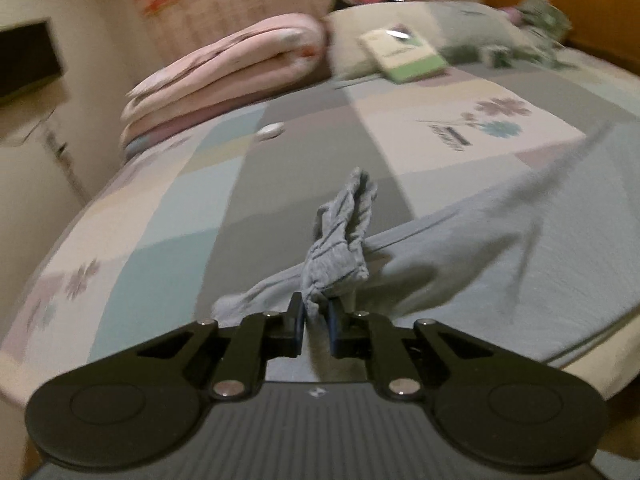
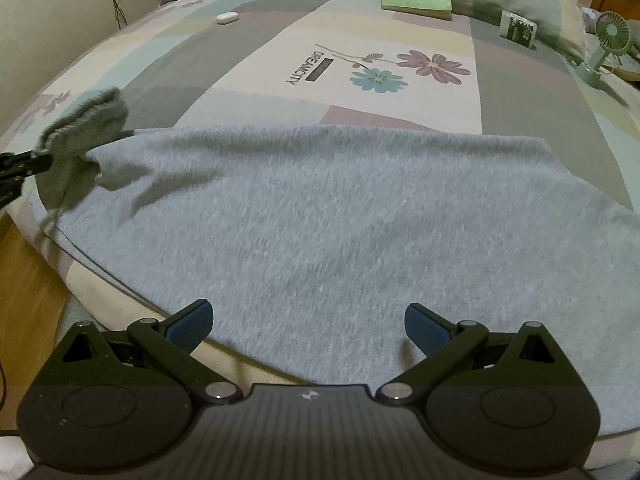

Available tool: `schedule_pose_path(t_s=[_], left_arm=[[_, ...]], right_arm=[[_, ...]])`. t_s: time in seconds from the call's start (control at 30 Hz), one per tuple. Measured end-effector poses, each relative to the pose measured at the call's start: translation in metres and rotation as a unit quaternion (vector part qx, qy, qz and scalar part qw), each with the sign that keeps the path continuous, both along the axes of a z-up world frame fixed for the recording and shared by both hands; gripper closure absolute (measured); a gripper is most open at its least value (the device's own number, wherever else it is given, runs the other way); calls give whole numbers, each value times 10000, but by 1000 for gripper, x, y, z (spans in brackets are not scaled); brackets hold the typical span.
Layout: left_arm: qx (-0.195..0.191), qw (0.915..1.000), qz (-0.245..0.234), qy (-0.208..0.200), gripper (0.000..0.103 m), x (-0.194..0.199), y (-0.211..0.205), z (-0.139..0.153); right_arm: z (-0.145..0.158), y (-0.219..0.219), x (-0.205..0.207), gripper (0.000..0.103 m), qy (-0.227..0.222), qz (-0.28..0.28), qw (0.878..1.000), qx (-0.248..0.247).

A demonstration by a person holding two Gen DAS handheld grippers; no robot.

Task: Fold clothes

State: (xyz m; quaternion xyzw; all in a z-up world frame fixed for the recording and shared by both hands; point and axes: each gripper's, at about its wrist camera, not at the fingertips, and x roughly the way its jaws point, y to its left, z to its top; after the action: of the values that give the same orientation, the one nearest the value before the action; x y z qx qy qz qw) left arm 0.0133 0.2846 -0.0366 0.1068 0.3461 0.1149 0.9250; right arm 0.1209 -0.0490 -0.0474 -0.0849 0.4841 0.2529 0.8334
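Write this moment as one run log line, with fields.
left gripper: shut on bunched cuff of grey knit garment | right gripper: open above garment | surface: patchwork bed cover

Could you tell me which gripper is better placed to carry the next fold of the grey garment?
Probably left: the left gripper already pinches the grey garment; the right gripper hangs open.

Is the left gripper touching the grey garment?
Touching. Left wrist view: the left gripper is shut on a bunched end of the grey garment.
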Motion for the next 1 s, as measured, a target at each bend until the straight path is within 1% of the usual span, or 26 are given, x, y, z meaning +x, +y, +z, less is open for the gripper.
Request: schedule_pose_path(t_s=[0.1,0.23,0.3,0.33,0.4,0.47,0.5,0.53,0.6,0.63,0.7,0.8,0.9,0.93,1.0], left_arm=[[-276,9991,326,26,93,-10,19,-5],[-799,9950,590,95,93,-18,40,-13],[-1332,9886,701,63,93,-20,52,-16],[-1653,9831,790,23,93,-21,60,-18],[-2302,9669,1097,-67,93,-25,78,-24],[-2917,9461,1401,-135,93,-32,97,-35],[-3218,9339,1549,-167,93,-35,106,-41],[-3359,9283,1588,-178,93,-38,111,-45],[-3521,9223,1585,-185,93,-44,116,-51],[-3513,9229,1566,-183,93,-46,115,-51],[-3432,9268,1514,-176,93,-49,112,-49],[-3437,9275,1454,-196,93,-53,111,-45],[-3349,9317,1391,-196,93,-55,108,-39],[-3249,9351,1403,-172,93,-55,106,-37],[-2721,9515,1433,-102,93,-56,95,-27]], right_arm=[[-2,1,1,0,29,9,10000,-16],[-4,3,1,0,59,19,10000,-48],[-4,3,2,0,72,20,10000,-59],[-5,3,2,0,79,17,9999,-62],[-5,4,2,0,84,11,9999,-73],[-5,3,2,0,85,9,9999,-80],[-6,3,3,0,89,2,9999,-81],[-6,3,3,0,93,-6,9999,-82],[-7,4,4,0,106,-22,9999,-97],[-8,4,4,0,120,-26,9999,-105],[-10,5,6,0,155,-23,9998,-112],[-13,9,6,0,179,24,9997,-134],[-13,11,6,0,148,82,9998,-141],[-13,11,6,0,118,98,9998,-128],[-9,11,6,0,-17,180,9998,-29]])
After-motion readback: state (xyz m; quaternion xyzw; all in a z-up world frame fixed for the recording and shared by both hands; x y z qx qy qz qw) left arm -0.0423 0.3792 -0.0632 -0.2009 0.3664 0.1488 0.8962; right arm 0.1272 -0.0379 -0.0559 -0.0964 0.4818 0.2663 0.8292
